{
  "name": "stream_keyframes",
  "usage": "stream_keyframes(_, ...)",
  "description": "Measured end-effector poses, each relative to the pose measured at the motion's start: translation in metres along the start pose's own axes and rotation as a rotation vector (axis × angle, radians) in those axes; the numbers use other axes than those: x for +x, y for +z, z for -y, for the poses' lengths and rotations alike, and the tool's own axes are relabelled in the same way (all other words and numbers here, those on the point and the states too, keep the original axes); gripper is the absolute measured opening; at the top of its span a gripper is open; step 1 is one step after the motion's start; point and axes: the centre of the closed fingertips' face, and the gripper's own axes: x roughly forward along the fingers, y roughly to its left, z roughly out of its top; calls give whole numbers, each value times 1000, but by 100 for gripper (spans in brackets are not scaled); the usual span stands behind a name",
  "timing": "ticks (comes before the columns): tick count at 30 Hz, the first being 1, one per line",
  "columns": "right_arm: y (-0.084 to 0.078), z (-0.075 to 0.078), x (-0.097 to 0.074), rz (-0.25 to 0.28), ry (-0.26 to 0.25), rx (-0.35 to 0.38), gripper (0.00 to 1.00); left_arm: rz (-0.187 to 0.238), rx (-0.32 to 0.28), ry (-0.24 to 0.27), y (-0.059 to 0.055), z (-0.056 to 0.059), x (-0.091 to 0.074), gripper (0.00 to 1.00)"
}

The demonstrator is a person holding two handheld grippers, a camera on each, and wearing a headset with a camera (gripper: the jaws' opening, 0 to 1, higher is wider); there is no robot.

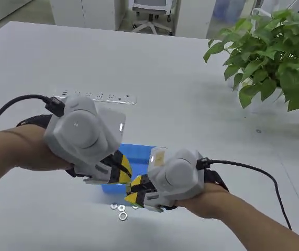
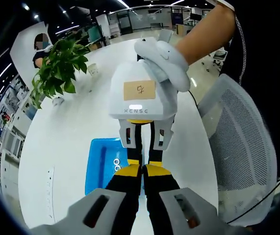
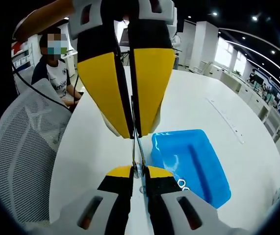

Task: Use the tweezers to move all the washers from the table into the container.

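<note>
Under the gripper bodies in the head view, the jaw tips and tweezers are hidden. The blue container (image 1: 139, 156), by the desk's (image 1: 165, 78) near edge, is half covered, and loose washers (image 1: 122, 212) lie just before it. In the right gripper view the tweezers (image 3: 135, 147) are pinched by both the right gripper (image 3: 136, 171) and the left gripper (image 3: 132, 131). More washers are shown inside the container.

container (image 1: 136, 151) — mostly covered | tweezers (image 3: 136, 147) — ends hidden between jaws | plant (image 1: 264, 57) — cut by right edge
</note>
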Motion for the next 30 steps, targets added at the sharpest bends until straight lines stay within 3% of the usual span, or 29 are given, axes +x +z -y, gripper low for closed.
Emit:
stream_keyframes(19, -16, -20, 17, -22, 33, -6, 11, -8, -30, -8, -18, 22, 13, 5)
stream_keyframes(30, -23, -25, 26, -38, 50, -13, 12, -16, -47, -11, -28, 28, 19, 5)
